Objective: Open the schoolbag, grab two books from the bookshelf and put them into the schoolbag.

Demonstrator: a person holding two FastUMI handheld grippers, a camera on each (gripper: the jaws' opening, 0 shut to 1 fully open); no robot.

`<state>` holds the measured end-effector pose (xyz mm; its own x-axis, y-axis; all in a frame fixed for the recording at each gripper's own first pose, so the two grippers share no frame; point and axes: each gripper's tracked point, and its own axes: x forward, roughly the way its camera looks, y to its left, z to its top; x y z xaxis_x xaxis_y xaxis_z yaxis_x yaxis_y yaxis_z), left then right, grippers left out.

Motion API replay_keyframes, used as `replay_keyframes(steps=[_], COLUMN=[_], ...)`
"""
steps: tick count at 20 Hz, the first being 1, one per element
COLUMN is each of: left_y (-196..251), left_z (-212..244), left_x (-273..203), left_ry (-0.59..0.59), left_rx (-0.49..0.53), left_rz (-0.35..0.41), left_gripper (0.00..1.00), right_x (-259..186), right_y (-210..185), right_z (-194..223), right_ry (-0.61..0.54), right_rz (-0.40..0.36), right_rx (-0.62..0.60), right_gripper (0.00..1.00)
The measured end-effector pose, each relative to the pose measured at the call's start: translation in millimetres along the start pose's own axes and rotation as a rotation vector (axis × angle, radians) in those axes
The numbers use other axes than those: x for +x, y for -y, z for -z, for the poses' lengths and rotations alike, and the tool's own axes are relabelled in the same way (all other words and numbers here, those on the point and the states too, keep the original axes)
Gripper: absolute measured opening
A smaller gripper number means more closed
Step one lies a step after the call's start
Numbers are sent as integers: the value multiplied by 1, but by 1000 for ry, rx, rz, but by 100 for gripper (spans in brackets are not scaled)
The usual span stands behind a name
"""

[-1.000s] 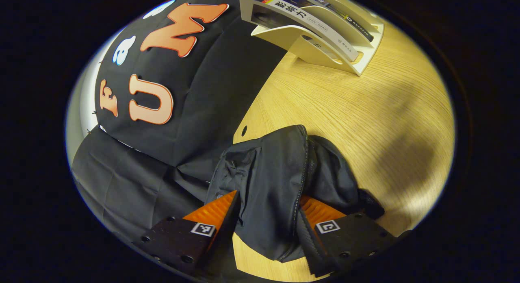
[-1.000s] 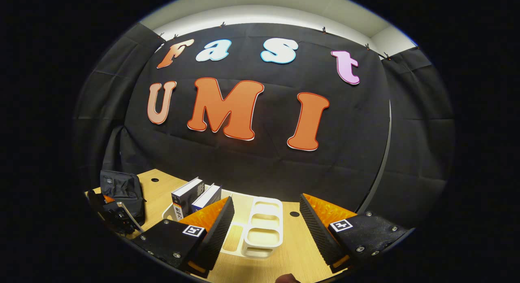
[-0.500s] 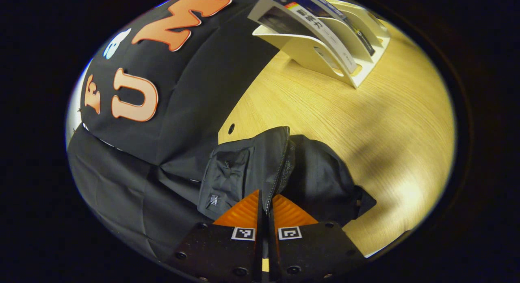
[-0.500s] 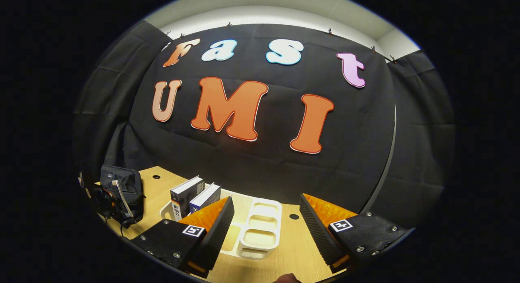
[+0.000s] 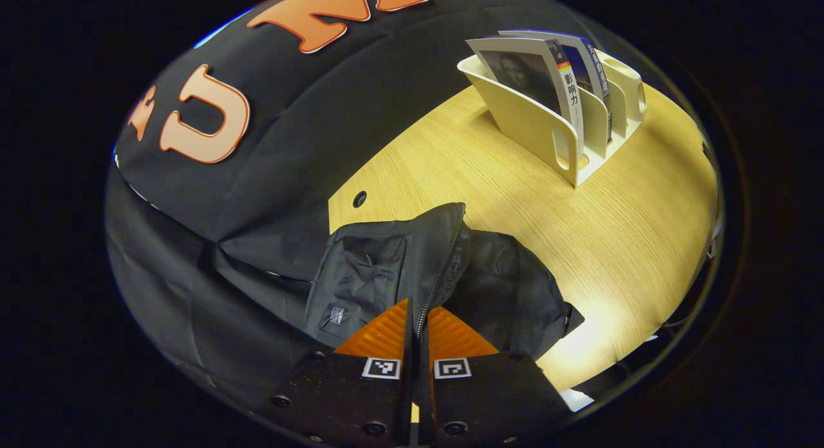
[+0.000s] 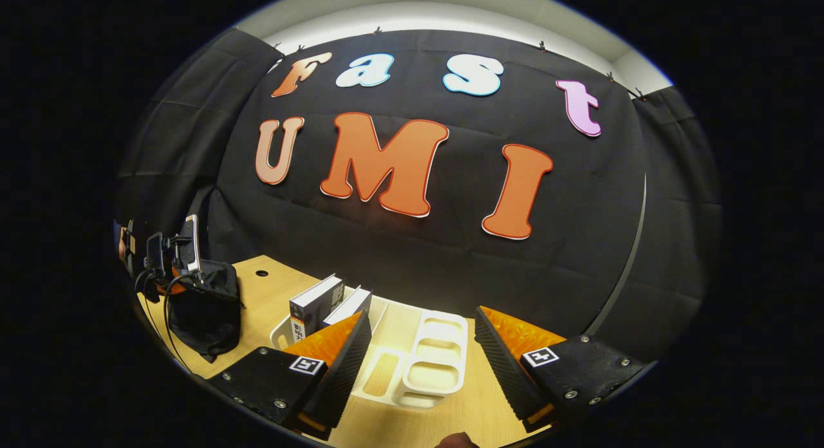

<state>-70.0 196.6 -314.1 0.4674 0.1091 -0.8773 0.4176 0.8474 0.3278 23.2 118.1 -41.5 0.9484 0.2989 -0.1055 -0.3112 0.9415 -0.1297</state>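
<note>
Black fabric schoolbag point(image 5: 386, 274), lower centre: my left gripper point(image 5: 416, 322) jaws clench its zipper edge; right gripper point(image 6: 421, 345) gapes wide. Opening; next, pull.

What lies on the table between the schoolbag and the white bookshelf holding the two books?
Nothing: in the left gripper view, only bare wooden table separates the schoolbag from the bookshelf.

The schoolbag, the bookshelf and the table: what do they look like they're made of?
Schoolbag: soft black woven fabric, probably nylon; it creases and slumps, with a zipper along its edge. Bookshelf: cream moulded plastic, judging by its smooth rounded dividers. Table: light wood or wood-look laminate, with visible grain.
</note>
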Motion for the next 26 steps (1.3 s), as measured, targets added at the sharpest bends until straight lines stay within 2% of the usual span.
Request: replay_keyframes(steps=[5,10,15,18,22,26], left_y=[-32,-73,-102,-120,-135,-135], left_z=[-9,-12,-17,-25,-29,-30], left_x=[1,4,-4,-11,-15,-11], left_ry=[65,115,151,182,197,199], left_rx=[7,10,48,71,68,55], left_rz=[166,336,457,490,523,541], left_gripper=[5,5,5,5,5,5], right_x=[4,21,45,60,85,95], right_y=[-54,-128,-180,-187,-186,-213], right_z=[-7,-30,-42,-57,-54,-27], right_ry=[-79,-147,-300,-372,-523,-757], right_rz=[83,91,75,78,72,-45], right_rx=[7,11,93,89,32,95], right_gripper=[96,96,97,97,97,97])
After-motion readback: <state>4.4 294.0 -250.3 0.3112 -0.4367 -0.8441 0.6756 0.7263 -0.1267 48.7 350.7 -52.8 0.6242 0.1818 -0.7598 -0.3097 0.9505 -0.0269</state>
